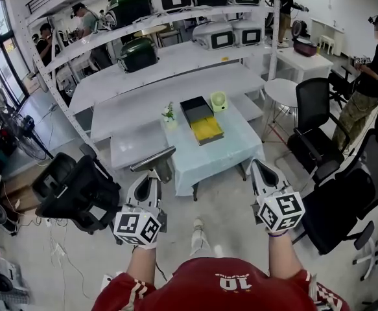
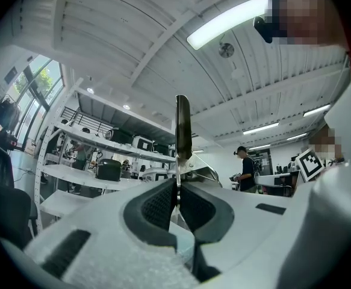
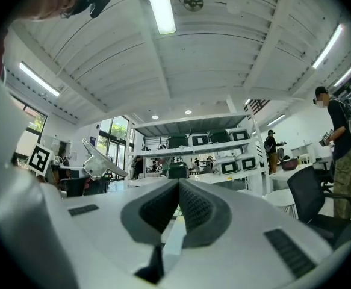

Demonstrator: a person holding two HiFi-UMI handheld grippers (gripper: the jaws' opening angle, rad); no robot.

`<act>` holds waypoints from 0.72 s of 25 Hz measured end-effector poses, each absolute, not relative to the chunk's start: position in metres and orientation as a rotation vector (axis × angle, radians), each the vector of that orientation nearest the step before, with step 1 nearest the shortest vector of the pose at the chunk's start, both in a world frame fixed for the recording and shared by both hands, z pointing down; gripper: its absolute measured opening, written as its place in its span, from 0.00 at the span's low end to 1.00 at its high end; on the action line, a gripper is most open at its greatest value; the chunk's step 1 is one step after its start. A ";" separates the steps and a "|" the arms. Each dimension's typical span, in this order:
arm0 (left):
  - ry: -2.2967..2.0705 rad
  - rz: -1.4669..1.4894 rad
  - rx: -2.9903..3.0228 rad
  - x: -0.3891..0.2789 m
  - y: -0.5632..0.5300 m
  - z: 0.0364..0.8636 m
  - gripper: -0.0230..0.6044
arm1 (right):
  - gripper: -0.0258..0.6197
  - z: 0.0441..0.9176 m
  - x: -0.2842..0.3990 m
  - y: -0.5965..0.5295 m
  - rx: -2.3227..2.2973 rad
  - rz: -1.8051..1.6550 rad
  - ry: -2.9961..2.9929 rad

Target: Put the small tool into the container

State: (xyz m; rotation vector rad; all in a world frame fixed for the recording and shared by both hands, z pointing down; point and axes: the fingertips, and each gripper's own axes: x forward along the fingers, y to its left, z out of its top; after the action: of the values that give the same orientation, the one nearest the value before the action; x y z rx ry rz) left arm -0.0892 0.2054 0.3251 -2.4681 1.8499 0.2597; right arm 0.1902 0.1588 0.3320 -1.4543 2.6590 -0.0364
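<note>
We face the low table (image 1: 235,149) with its pale cloth, the black container (image 1: 196,107) on it, well apart from both grippers. Our right gripper (image 1: 256,168) has its fingers pressed together on nothing. Our left gripper (image 1: 151,176) pinches the small tool (image 2: 183,124) — its flat blade sticks out past the pads.

Low table (image 1: 224,153): black container (image 1: 197,107), potted plant (image 1: 169,116), green object (image 1: 219,100).

Head cam looks steeply down from afar; gripper cams face fwd, all sharing shelf rack (image 1: 176,60)
</note>
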 end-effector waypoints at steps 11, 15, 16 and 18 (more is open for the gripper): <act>1.845 0.306 -2.513 -0.115 0.097 0.334 0.04 | 0.05 0.325 0.163 0.054 -1.489 -0.013 2.684; 1.822 0.314 -2.524 -0.131 0.048 0.330 0.04 | 0.05 0.307 0.147 0.005 -1.496 0.035 2.668; 1.819 0.325 -2.529 -0.135 0.036 0.329 0.04 | 0.05 0.303 0.143 -0.007 -1.496 0.043 2.662; 1.816 0.349 -2.536 -0.146 0.012 0.325 0.04 | 0.05 0.294 0.134 -0.031 -1.489 0.049 2.646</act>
State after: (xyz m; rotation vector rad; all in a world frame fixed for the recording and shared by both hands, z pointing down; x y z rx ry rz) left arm -0.1465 0.0118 0.3253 -2.5358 1.8160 0.3486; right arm 0.1336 -0.0307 0.2941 -1.4887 2.6456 0.0487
